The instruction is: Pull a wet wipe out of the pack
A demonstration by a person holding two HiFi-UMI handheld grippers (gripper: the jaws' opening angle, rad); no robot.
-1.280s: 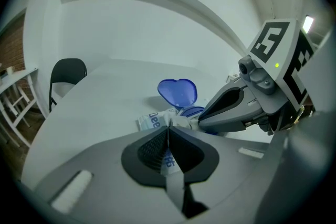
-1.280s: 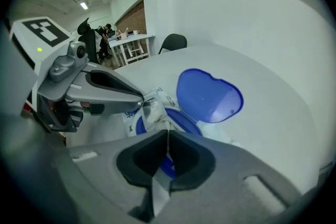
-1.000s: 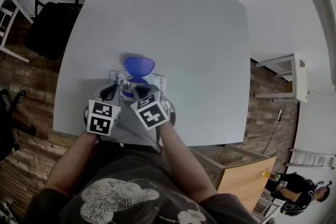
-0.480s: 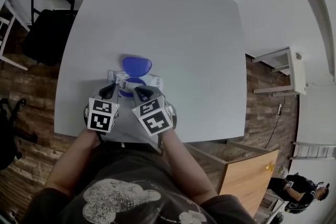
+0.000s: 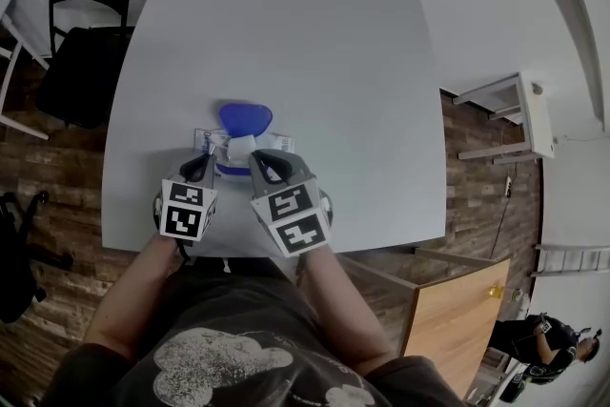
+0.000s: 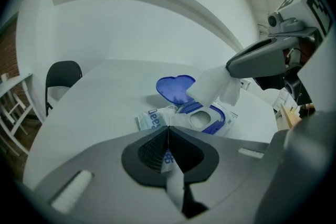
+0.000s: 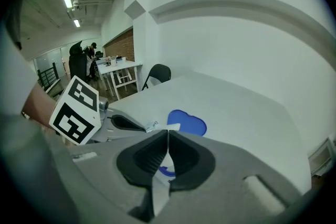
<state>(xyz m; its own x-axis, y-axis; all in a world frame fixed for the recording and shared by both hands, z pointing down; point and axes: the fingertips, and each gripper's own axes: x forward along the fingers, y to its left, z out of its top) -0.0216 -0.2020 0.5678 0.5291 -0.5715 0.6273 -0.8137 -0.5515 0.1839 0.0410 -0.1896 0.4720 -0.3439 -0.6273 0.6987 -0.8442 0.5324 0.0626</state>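
Observation:
The wet wipe pack [image 6: 155,118] lies near the front edge of the white table [image 5: 315,52], its blue lid [image 5: 245,118] [image 6: 175,88] flipped open towards the far side. My left gripper [image 5: 203,159] [image 6: 168,128] is shut on the pack's near wrapper end. Just above the oval opening [image 6: 205,119], my right gripper [image 5: 259,157] [image 7: 167,132] is shut on a white wipe [image 6: 212,86] [image 5: 240,145]. The wipe hangs from the jaws and its lower end is still at the opening. In the right gripper view the wipe [image 7: 160,189] shows between the pads.
A black chair [image 5: 81,24] stands beyond the table's left corner. To the right are a white shelf unit [image 5: 505,114] and a wooden cabinet [image 5: 448,319]. A person [image 5: 534,338] stands at the far bottom right. Brick-pattern floor surrounds the table.
My right gripper has risen towards the camera with the wipe in it, drawing more of the wipe up out of the opening. The left gripper and the pack have stayed put.

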